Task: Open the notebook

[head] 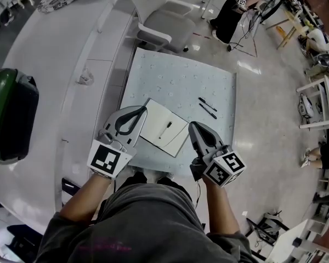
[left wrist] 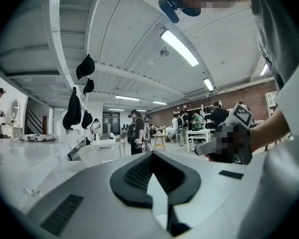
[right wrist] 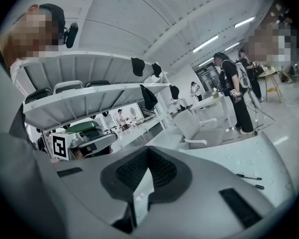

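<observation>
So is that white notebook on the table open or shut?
Shut, it appears: the notebook lies flat as one white rectangle, with no spread pages or centre fold visible.

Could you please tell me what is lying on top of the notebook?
One dark pen lies on the open notebook. The left claw covers part of its left edge, so that strip cannot be seen.

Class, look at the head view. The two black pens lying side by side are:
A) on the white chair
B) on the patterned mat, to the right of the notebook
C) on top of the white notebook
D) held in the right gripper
B: the two black pens lie on the bare patterned mat, apart from the white notebook and to its upper right in the head view.
</observation>
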Motion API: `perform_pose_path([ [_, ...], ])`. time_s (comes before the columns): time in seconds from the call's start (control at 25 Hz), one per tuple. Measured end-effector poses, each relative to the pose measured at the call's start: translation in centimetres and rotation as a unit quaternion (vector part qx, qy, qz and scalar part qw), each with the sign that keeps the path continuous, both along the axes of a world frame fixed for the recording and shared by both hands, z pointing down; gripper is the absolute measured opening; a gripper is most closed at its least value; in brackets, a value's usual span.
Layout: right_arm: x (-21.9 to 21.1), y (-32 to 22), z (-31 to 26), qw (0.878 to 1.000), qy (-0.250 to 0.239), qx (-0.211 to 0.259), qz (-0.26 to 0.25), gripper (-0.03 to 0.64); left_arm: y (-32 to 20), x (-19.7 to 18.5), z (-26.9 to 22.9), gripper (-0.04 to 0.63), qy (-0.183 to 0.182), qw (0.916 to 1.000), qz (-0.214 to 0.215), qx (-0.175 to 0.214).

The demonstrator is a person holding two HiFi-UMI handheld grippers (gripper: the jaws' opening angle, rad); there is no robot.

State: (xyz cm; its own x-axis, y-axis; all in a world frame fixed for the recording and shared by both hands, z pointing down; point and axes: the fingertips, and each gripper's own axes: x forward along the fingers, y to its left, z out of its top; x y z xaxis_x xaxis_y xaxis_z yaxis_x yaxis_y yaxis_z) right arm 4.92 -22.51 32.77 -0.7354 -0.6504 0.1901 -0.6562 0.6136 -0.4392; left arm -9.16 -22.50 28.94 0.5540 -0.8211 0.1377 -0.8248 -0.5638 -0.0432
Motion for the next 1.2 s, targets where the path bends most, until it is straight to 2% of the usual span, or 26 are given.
perform_pose_path([
  [0.6,-0.3,-0.2,0.4,1.0,0.002,-0.003,-0.012,0.002,0.0,1.0,0.9,0.0,0.006,0.9995,0.029,-0.012],
  [1.04,-0.3,-0.4,0.9,1.0,0.001,-0.009,-0.02,0.002,0.1,1.3,2.1,0.0,0.011,0.9991,0.031,-0.025],
  [1.2,-0.4,-0.3,1.0,1.0,0.002,-0.009,-0.027,0.002,-0.2,1.4,1.9,0.0,0.012,0.9994,0.027,-0.018],
])
